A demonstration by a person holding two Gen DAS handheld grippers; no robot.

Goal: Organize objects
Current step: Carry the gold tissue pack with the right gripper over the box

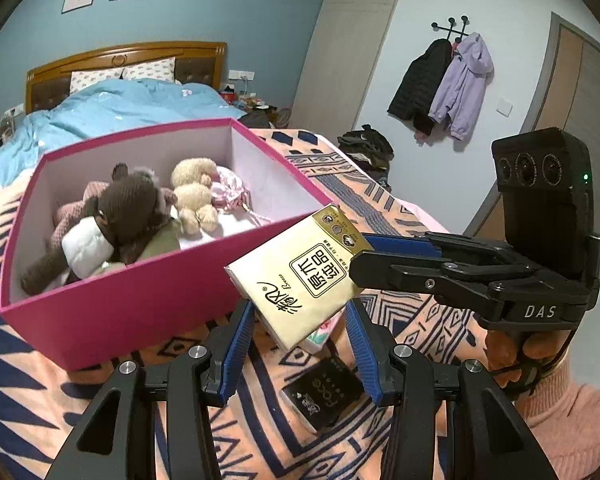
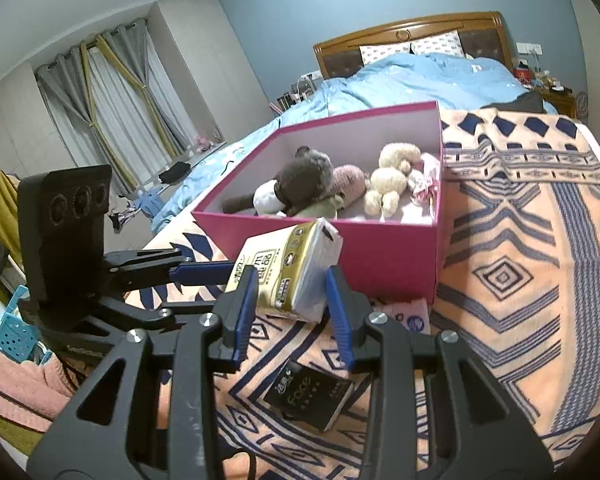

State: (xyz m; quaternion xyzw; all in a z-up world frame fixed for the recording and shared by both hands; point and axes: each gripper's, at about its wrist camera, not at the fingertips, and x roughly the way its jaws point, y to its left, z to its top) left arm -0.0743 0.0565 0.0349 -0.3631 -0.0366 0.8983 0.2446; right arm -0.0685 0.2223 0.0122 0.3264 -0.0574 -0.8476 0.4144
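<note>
Two pairs of tongs meet on one yellow tissue pack (image 1: pixel 300 276), raised above a patterned blanket (image 1: pixel 384 204) on a bed. The right tongs (image 1: pixel 354 254) clamp its end from the side. The left tongs (image 1: pixel 300 344) flank its lower corner, though whether their pads press on it cannot be told. Below the pack, a black tissue pack (image 2: pixel 310 396) and a pink pack (image 2: pixel 410 314) lie on the blanket. Just beyond stands an open pink box (image 1: pixel 140 304) holding a brown plush (image 1: pixel 128 216) and a cream plush (image 1: pixel 194 194).
</note>
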